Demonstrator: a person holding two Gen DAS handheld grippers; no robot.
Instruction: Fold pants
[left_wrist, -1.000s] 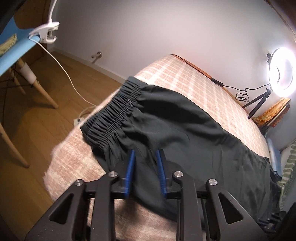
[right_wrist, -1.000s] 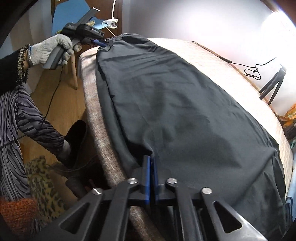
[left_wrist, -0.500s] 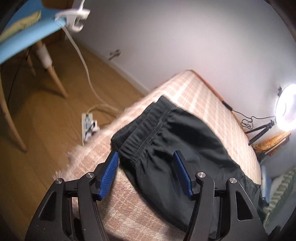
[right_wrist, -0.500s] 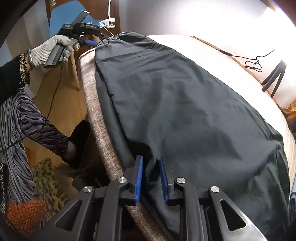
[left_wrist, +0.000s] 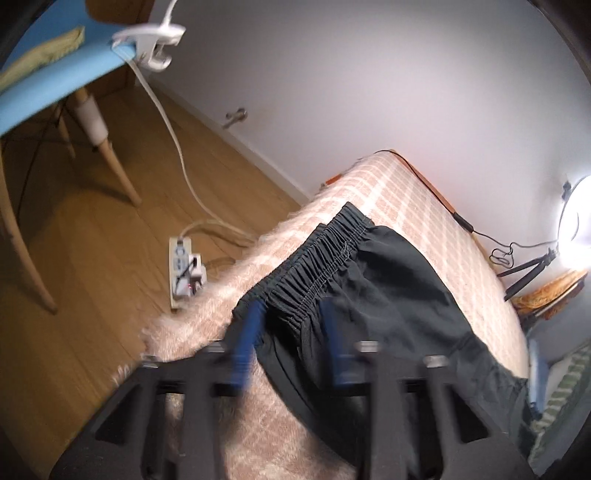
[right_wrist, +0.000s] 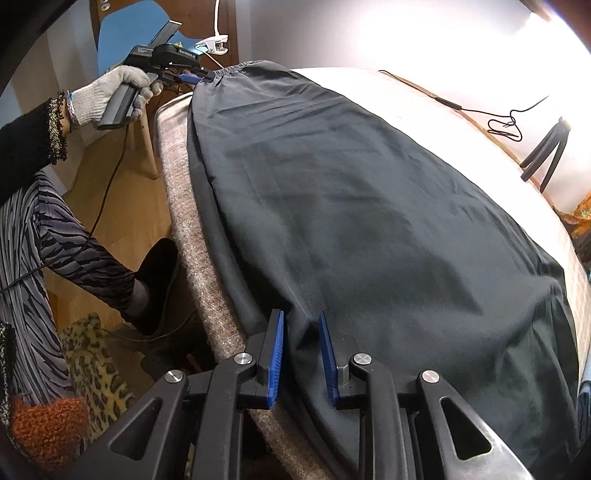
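While the black pants (right_wrist: 369, 206) lie spread flat across the checked blanket (left_wrist: 417, 206) on the bed, both grippers sit at the garment's near edge with nothing clamped. Seen from the right wrist, the right gripper (right_wrist: 301, 354) hangs over the side seam of the pants where the cloth drapes over the bed's edge; its blue pads (right_wrist: 275, 354) stand a little apart, having just parted, and a ridge of the black fabric runs up between them without being pinched. At the far end of the pants, a gloved hand (right_wrist: 110, 92) holds the left gripper (right_wrist: 192, 78) just beside the gathered elastic waistband (right_wrist: 236, 69). From the left wrist, that gripper (left_wrist: 291, 339) is blurred; its jaws have just been opening and now stand wide, with the corner of the waistband (left_wrist: 314, 273) lying on the blanket between and beyond the pads, loose of both. Beyond the pants, a lit ring light (left_wrist: 576, 221) stands on a tripod at the wall side of the bed, and a power strip (left_wrist: 183, 269) lies on the wooden floor below the waistband end.
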